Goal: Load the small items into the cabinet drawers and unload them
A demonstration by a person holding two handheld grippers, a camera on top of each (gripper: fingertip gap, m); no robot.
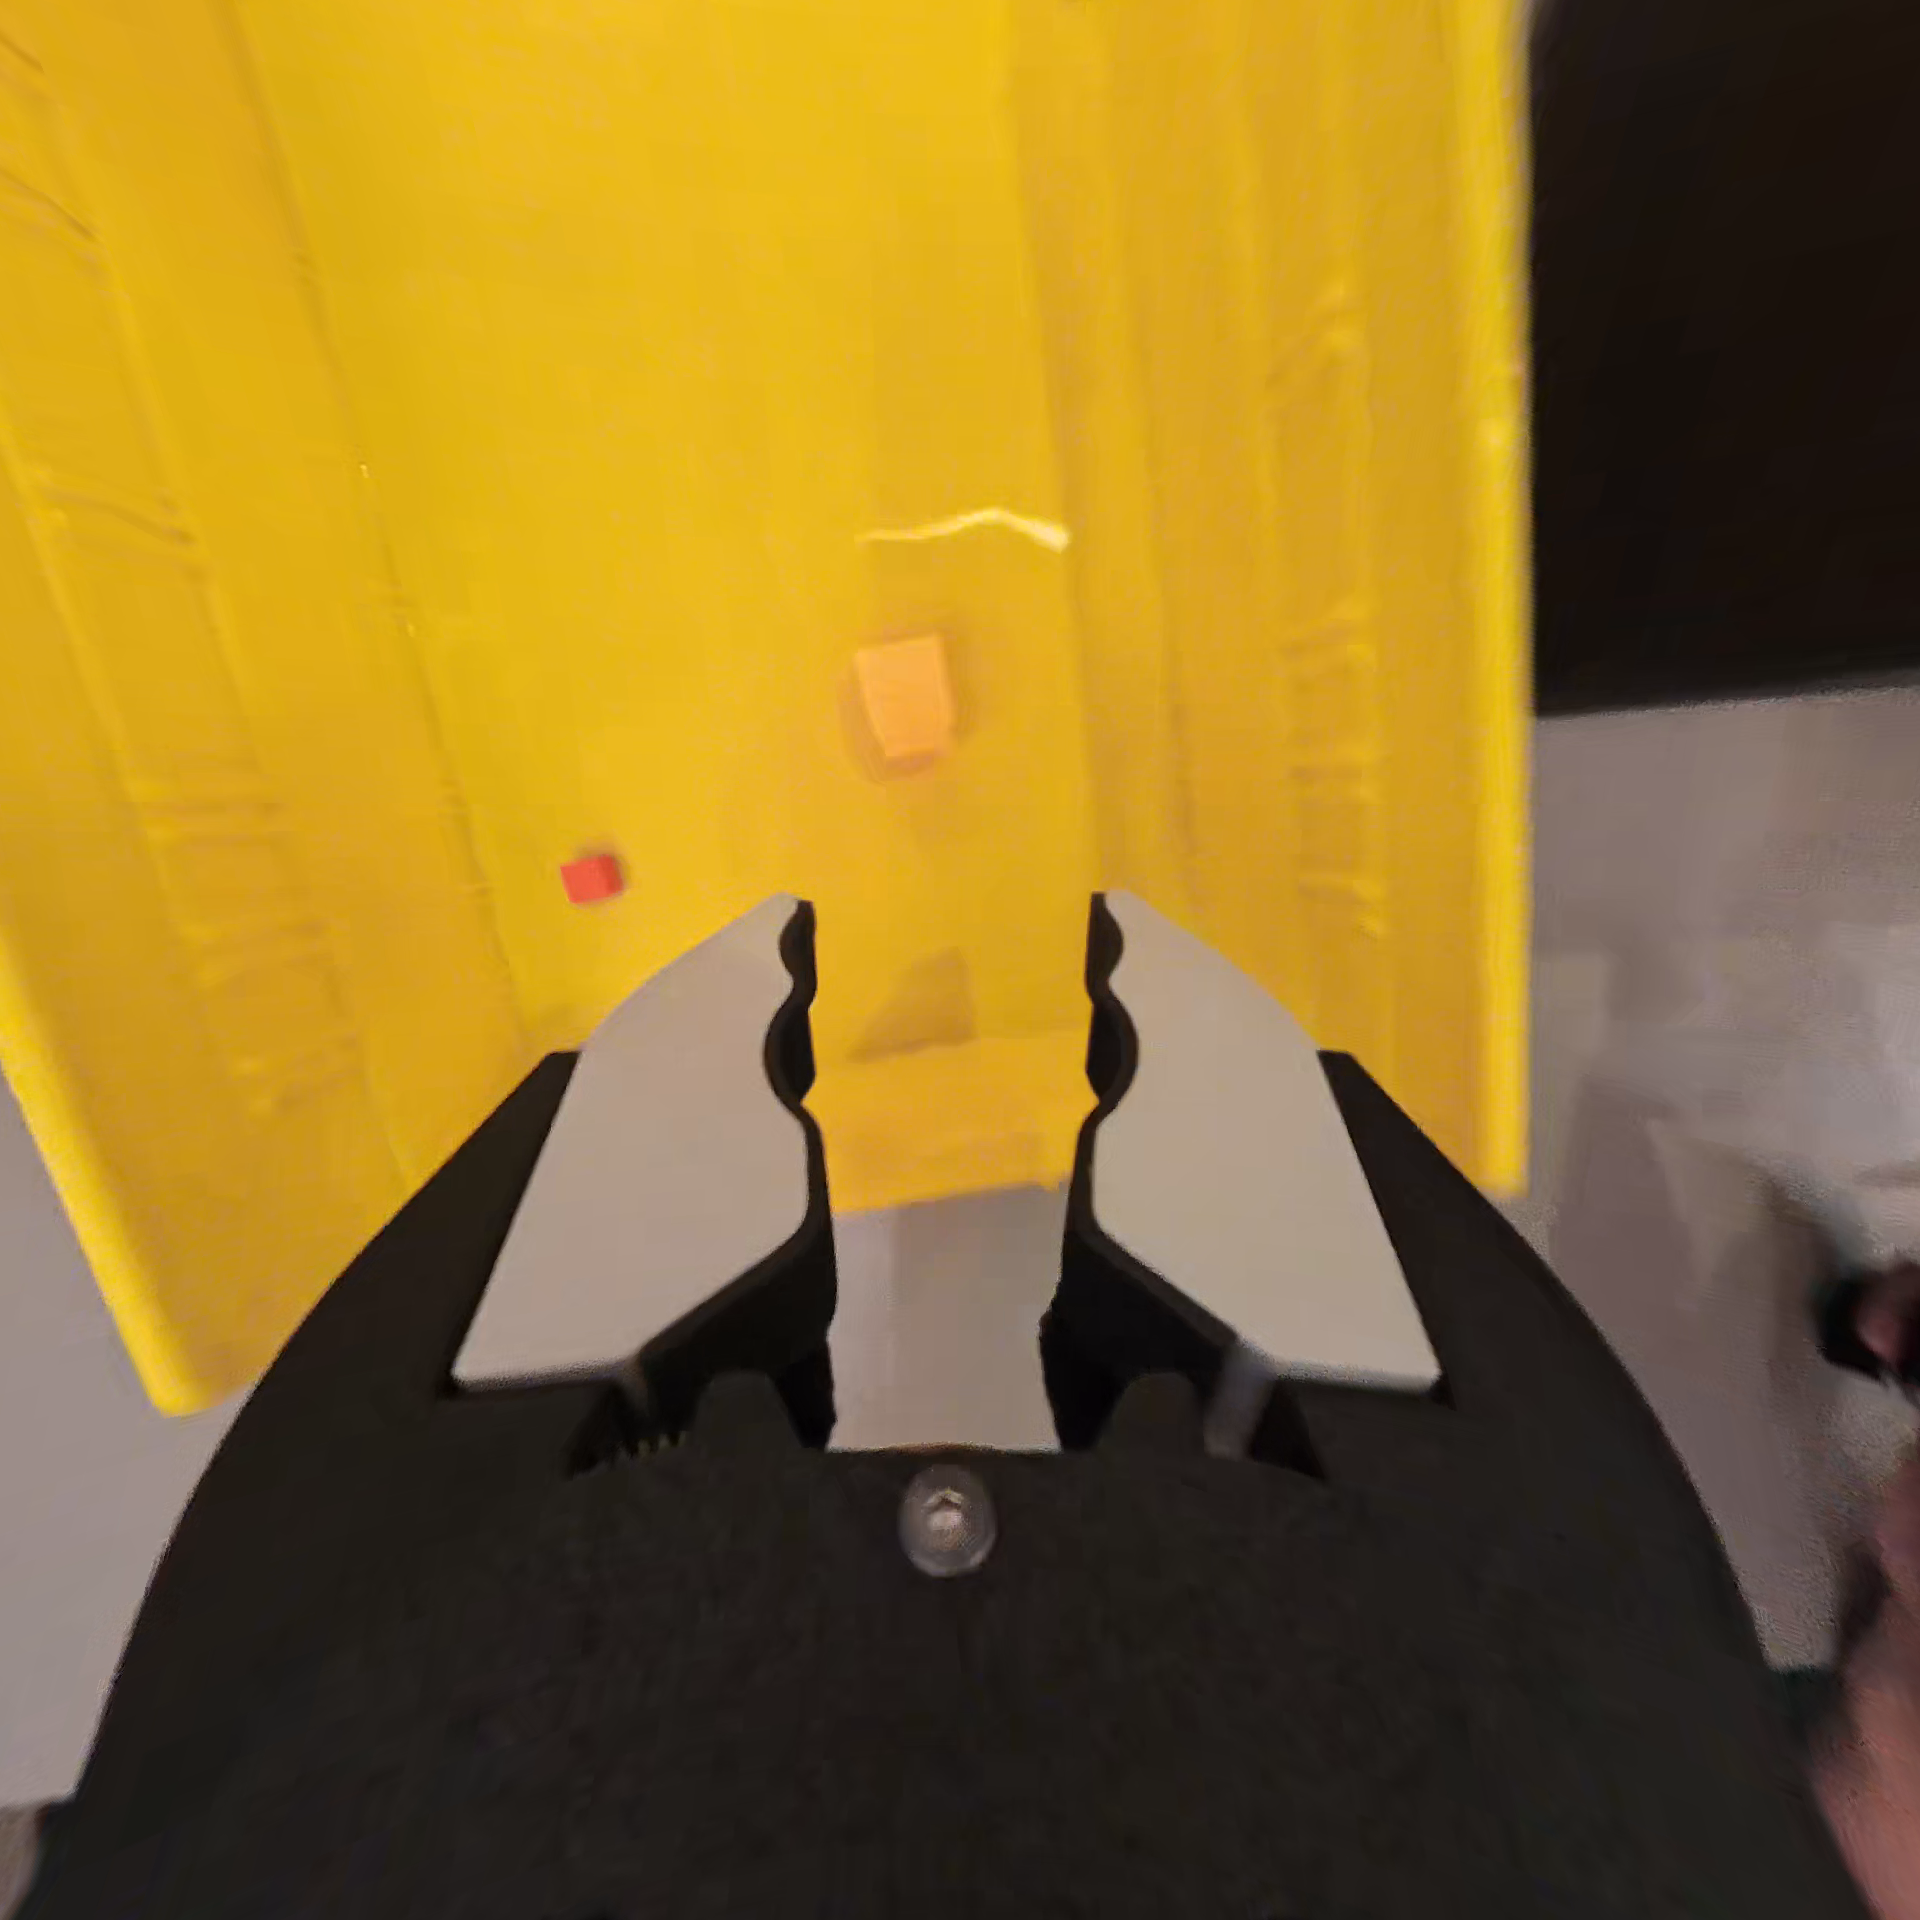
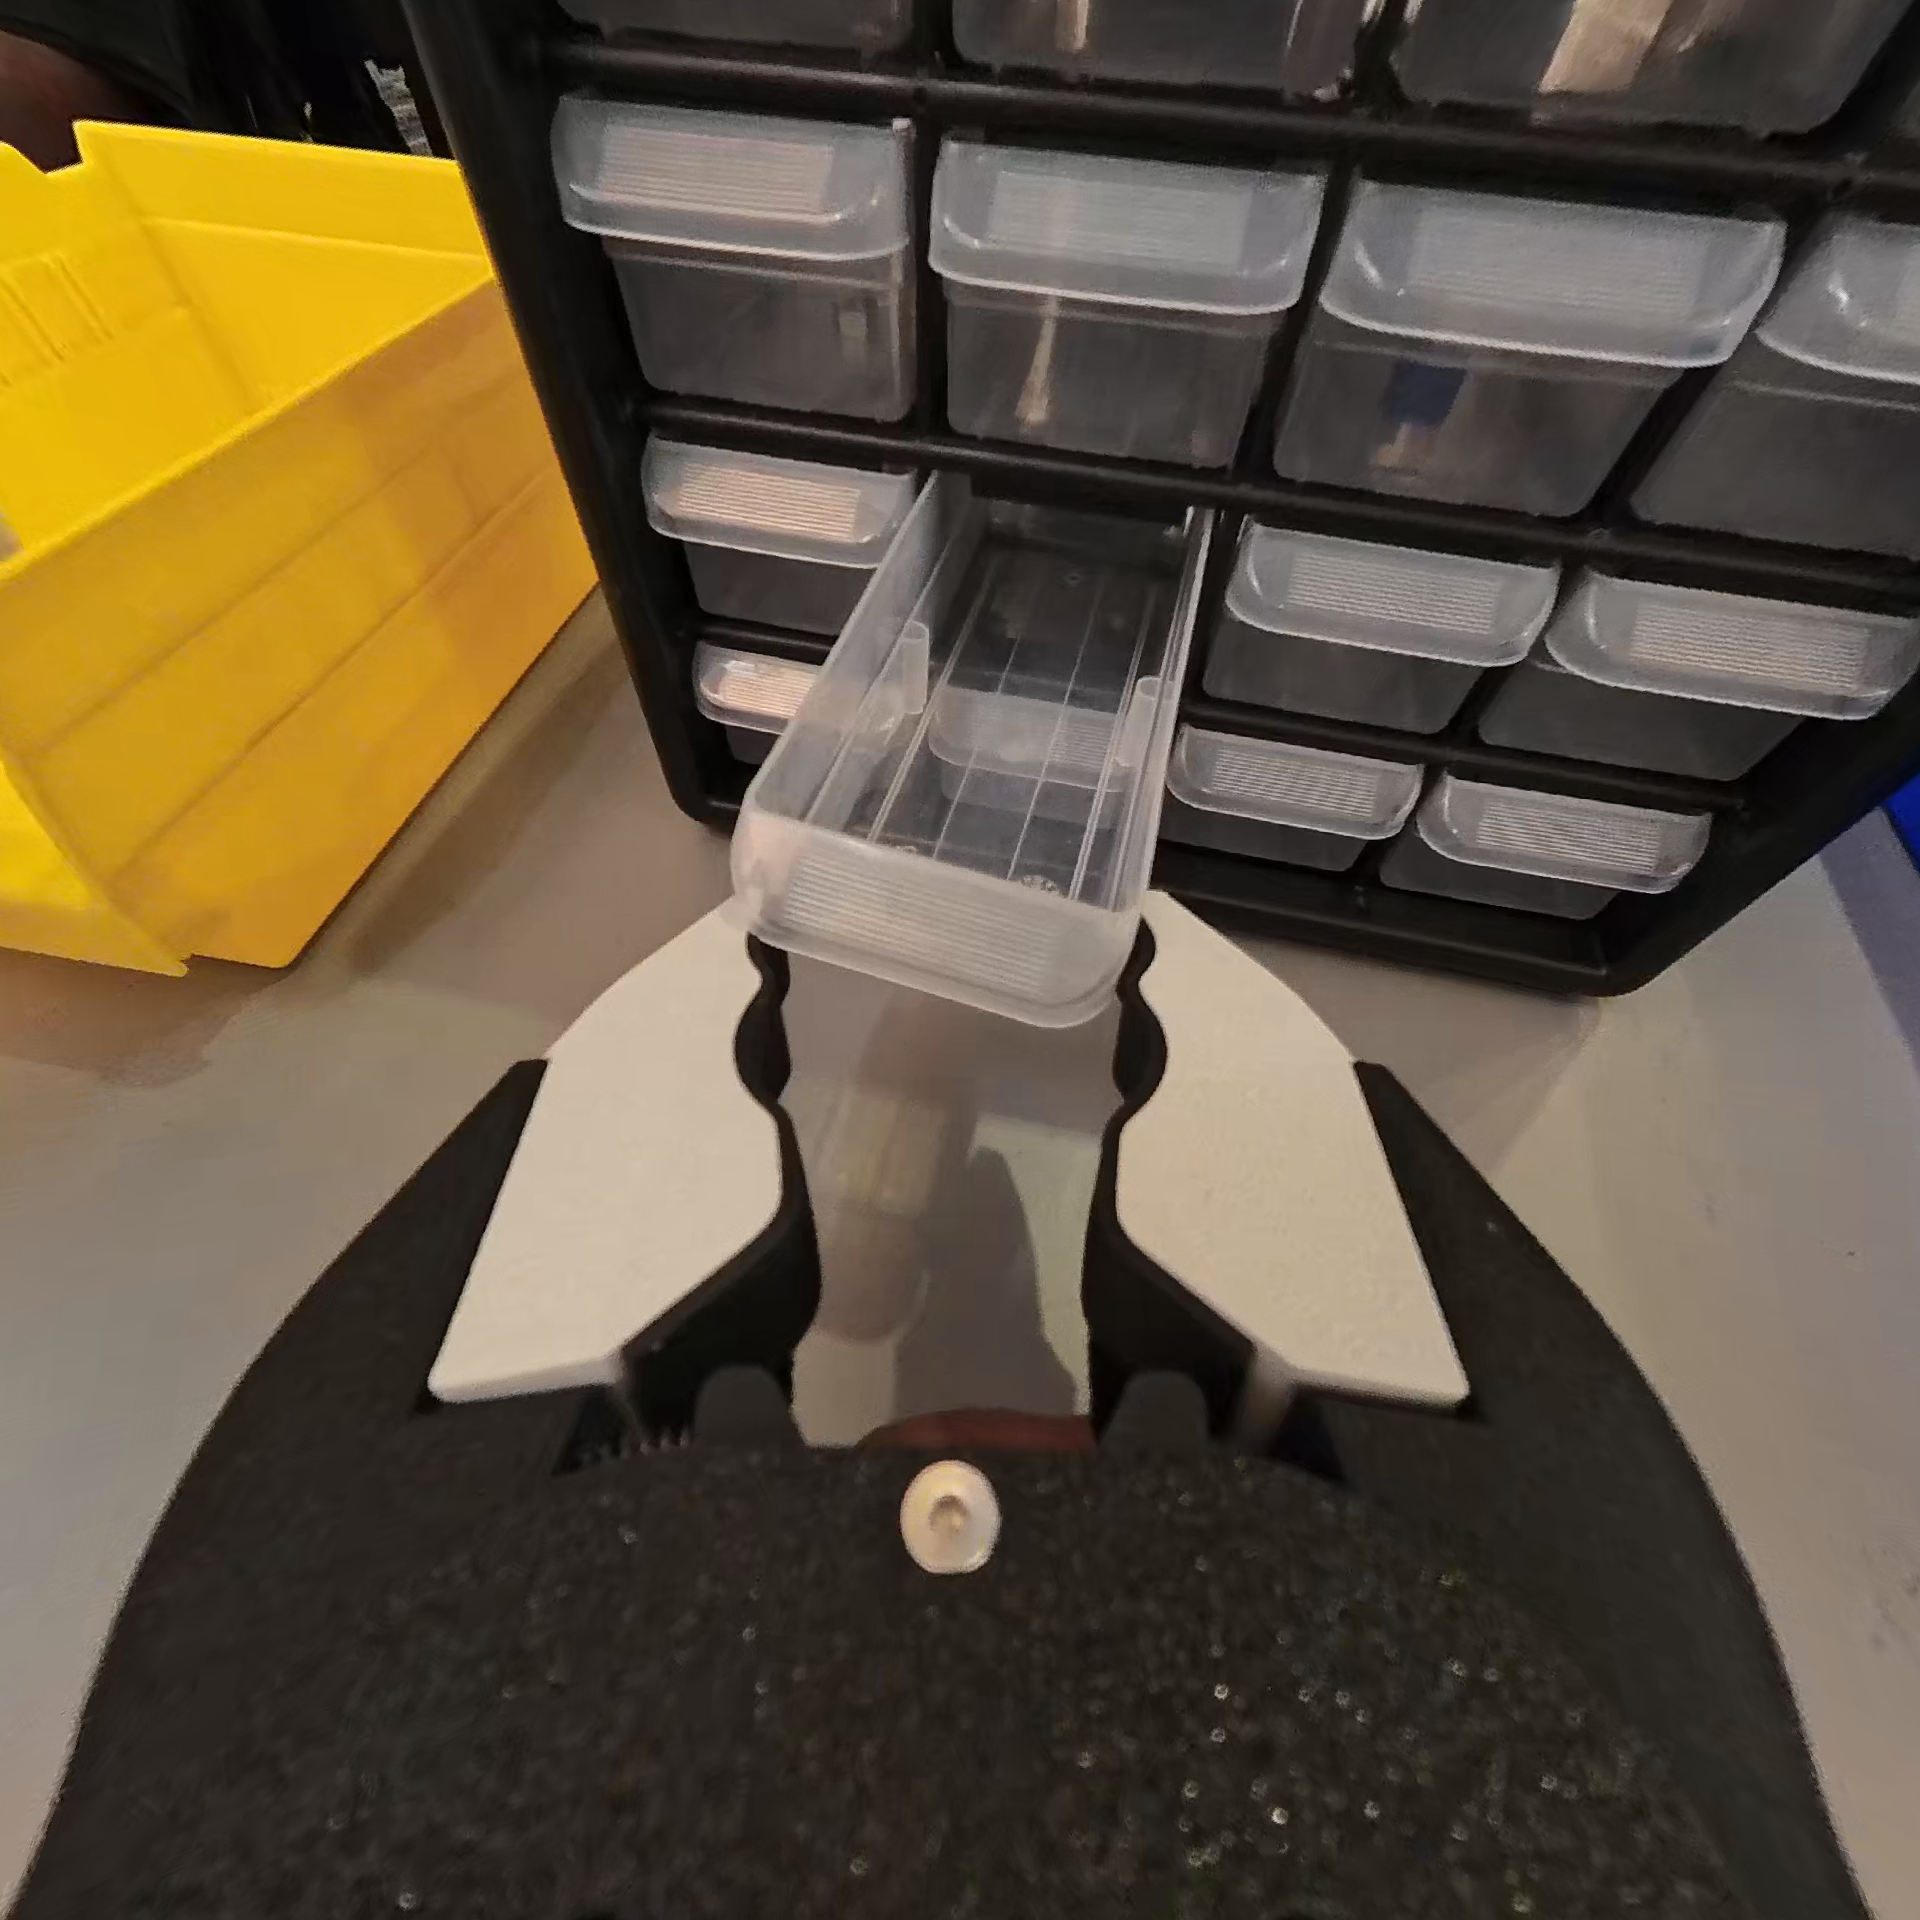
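We judge that the pulled-out clear drawer could slide fully out of the black cabinet or tip, since our right gripper stands open at its front lip without clamping it. The drawer looks empty. Our left gripper, also open and holding nothing, points into the yellow bin, where a small red piece and an orange piece lie apart, both small and easy to miss.

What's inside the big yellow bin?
In the yellow bin lie a small red block and a pale orange piece. The left gripper hides part of the near floor, so more could be there.
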